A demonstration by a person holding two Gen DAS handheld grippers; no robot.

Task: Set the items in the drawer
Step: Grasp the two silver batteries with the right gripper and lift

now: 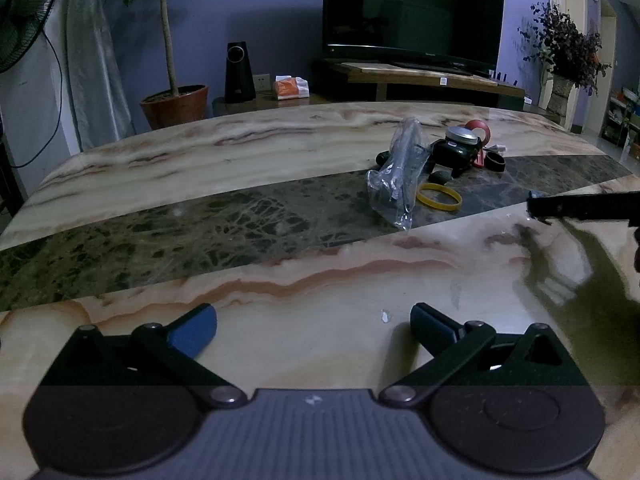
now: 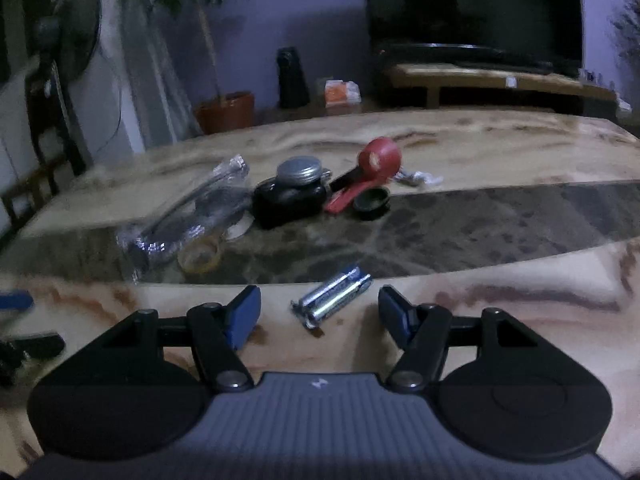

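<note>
A pair of wrapped batteries (image 2: 332, 298) lies on the marble table, between and just ahead of the open fingers of my right gripper (image 2: 318, 312). Behind them sits a cluster: a clear plastic bag (image 1: 400, 172) (image 2: 188, 216), a yellow band (image 1: 439, 197) (image 2: 200, 257), a black box with a metal tin on it (image 1: 456, 148) (image 2: 292, 196), a red tool (image 2: 372, 172) and a black ring (image 2: 372, 199). My left gripper (image 1: 314, 330) is open and empty over bare marble. The right gripper's finger shows at the left wrist view's right edge (image 1: 580, 206). No drawer is in view.
The table (image 1: 200, 152) has a dark green stripe across pale marble. Beyond its far edge stand a potted tree (image 1: 176, 100), a black speaker (image 1: 239, 74), a tissue pack (image 1: 290, 88), a TV on a low stand (image 1: 412, 12) and a fan (image 1: 20, 12).
</note>
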